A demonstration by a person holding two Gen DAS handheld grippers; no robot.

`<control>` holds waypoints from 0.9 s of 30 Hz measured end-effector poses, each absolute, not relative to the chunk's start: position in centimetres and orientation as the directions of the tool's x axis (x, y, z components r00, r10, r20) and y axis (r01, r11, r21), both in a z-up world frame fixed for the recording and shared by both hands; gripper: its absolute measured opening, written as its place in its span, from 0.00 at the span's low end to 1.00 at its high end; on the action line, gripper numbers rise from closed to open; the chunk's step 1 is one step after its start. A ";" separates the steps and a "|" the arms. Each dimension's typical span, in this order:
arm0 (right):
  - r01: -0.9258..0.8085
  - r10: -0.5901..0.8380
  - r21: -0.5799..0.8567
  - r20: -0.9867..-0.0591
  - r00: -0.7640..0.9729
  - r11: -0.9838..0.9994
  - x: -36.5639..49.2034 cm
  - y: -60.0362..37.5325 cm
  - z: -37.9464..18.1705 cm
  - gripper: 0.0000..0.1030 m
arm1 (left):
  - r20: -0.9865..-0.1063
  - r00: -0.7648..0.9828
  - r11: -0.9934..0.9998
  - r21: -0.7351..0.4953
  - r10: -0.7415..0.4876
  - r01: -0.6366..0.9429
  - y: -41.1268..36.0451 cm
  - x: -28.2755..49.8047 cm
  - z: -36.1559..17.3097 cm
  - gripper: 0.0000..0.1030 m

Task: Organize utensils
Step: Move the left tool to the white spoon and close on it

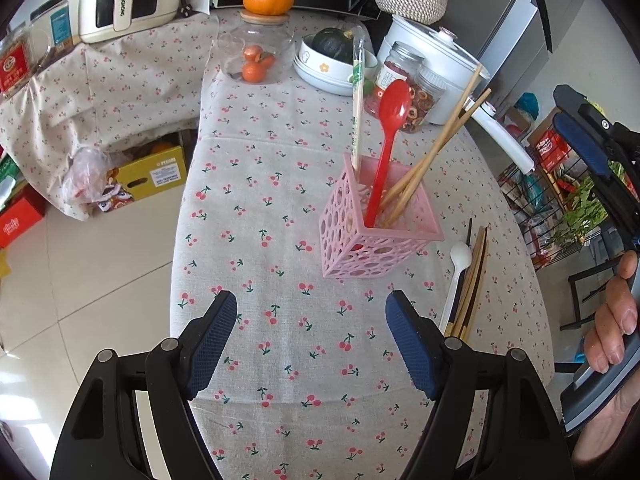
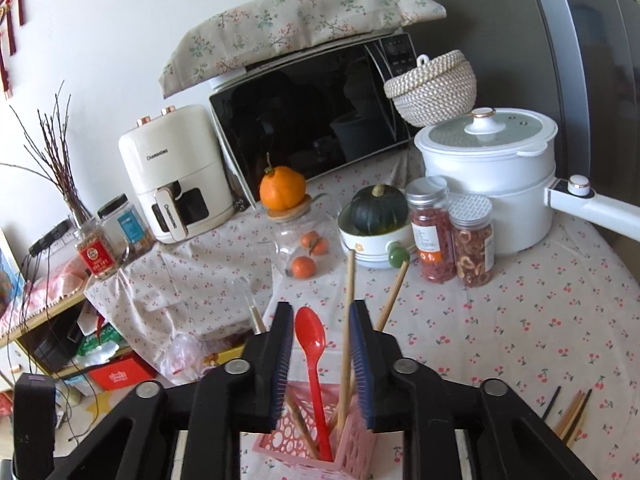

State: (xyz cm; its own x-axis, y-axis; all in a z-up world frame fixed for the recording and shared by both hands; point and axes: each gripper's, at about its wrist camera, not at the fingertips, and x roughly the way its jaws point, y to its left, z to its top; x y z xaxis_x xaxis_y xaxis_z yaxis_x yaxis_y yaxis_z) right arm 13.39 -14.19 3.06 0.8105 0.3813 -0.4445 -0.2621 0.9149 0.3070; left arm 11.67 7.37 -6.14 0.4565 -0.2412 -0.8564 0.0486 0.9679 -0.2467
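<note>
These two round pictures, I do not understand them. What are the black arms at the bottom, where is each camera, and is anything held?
No robot: a person holds one hand tool in each hand. Each picture comes from a camera on one tool, looking along its fingers. The first shows the left gripper, open and empty over the cherry tablecloth. The second shows the right gripper above the pink holder; the red spoon and a chopstick stand between its fingers, not pressed. A white spoon and more chopsticks lie on the cloth beside the holder.
</note>
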 end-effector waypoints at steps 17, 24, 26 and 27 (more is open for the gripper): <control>0.010 0.186 0.257 -0.725 0.663 0.966 12.9 -24.3 -2.2 0.76 | -0.879 0.396 0.960 -0.207 -0.267 0.188 0.1 11.1 -7.0 0.77; 0.111 0.099 0.175 -0.865 0.492 0.978 13.0 -28.8 -6.7 0.77 | -0.891 0.343 0.932 -0.192 -0.297 0.307 -5.3 10.7 -7.9 0.77; 0.139 0.104 0.186 -0.884 0.457 0.973 12.9 -30.1 -7.5 0.77 | -0.895 0.314 0.921 -0.210 -0.317 0.329 -6.6 10.7 -8.6 0.77; 0.151 0.106 0.191 -0.891 0.441 0.970 12.8 -30.6 -7.8 0.77 | -0.899 0.295 0.916 -0.219 -0.323 0.336 -7.3 10.8 -9.0 0.77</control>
